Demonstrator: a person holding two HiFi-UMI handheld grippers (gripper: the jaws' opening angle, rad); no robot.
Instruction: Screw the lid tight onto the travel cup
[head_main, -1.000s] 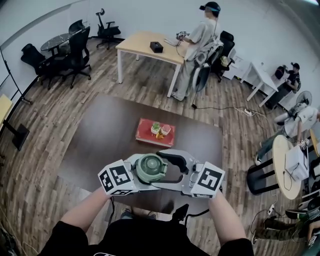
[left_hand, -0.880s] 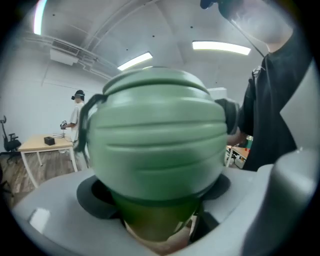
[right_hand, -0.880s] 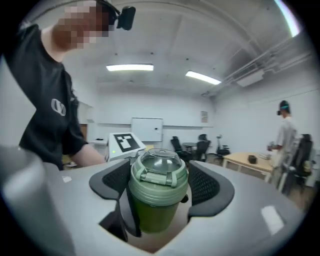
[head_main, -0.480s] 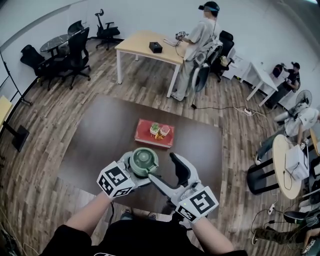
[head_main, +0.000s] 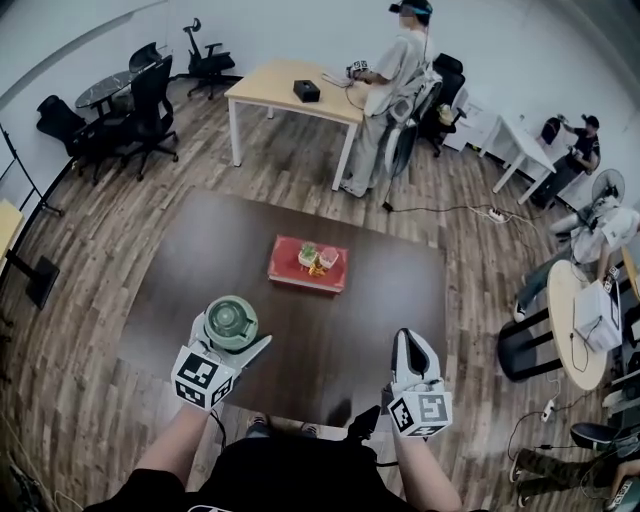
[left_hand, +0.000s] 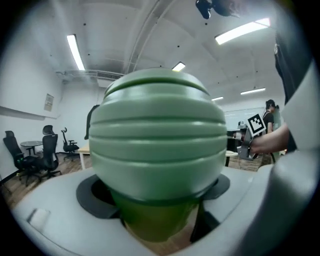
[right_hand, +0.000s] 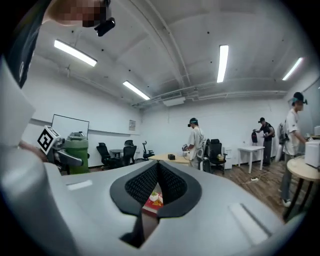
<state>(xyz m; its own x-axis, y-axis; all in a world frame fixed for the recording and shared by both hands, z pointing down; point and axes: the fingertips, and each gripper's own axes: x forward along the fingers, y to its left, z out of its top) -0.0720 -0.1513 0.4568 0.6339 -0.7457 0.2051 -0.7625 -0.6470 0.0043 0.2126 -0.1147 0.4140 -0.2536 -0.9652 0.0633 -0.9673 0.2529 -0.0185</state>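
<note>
From the head view, we look steeply down on a dark brown surface (head_main: 200, 260) on a wood floor. Our left tool (head_main: 236, 342) sits over the surface's near left part, clenched on a green cup (head_main: 230, 322), which we see from above, held upright. Our right tool (head_main: 410, 340) is over the near right edge, well apart from the cup, pointing away from us. A red tray (head_main: 285, 272) with a few small items lies near the middle of the surface, beyond both tools. Farther off, a person (head_main: 385, 90) stands at a light wooden desk (head_main: 280, 85), and office chairs stand along the left wall. From the left tool view, the cup fills the middle of the picture: its pale green, ribbed lid (left_hand: 157, 125) sits on top of the darker green body, and the body stands between the two jaws, with the dark pads (left_hand: 92, 197) pressed against it on either side. From the right tool view, the jaws have just been closing and are now together, the dark pads touching, with nothing between them. A sliver of the red tray shows through the gap below the pads. At the far left of this view, we see the cup in the left tool, upright, lid on.
</note>
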